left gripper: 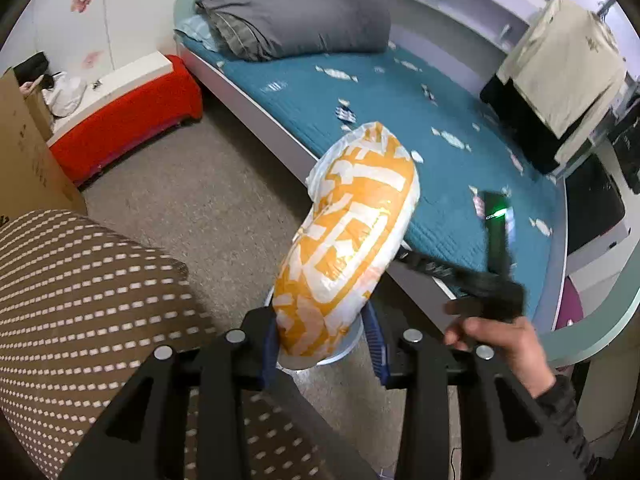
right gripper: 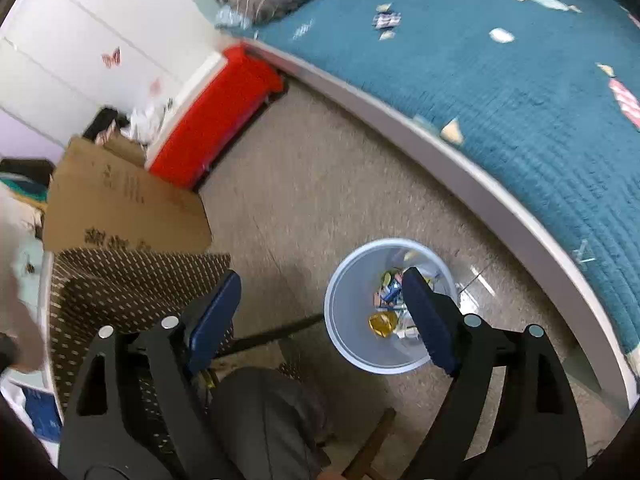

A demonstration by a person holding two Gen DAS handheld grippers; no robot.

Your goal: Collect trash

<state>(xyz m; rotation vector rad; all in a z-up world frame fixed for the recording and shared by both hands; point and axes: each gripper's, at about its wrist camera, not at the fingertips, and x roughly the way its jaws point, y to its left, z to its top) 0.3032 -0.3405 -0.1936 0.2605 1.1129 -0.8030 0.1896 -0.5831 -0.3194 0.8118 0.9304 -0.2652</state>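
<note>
Leftmost, a brown dotted cushion [left gripper: 80, 300] fills the left wrist view, beside grey carpet [left gripper: 208, 200]. Next, the left gripper [left gripper: 326, 344] clamps the lower end of an orange-and-white plastic bag [left gripper: 348, 236], which stands up over the edge of the teal bed [left gripper: 400, 92]. Wrappers [left gripper: 452, 138] lie scattered on the bed. Further right, a hand [left gripper: 500, 340] holds the other tool. Through the right wrist camera, the right gripper [right gripper: 320, 312] stands wide apart, nothing between its pads, above a pale blue bin [right gripper: 348, 312] on the carpet that holds trash.

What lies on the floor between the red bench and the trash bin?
Only bare carpet between the red bench and the trash bin, in the right wrist view.
</note>
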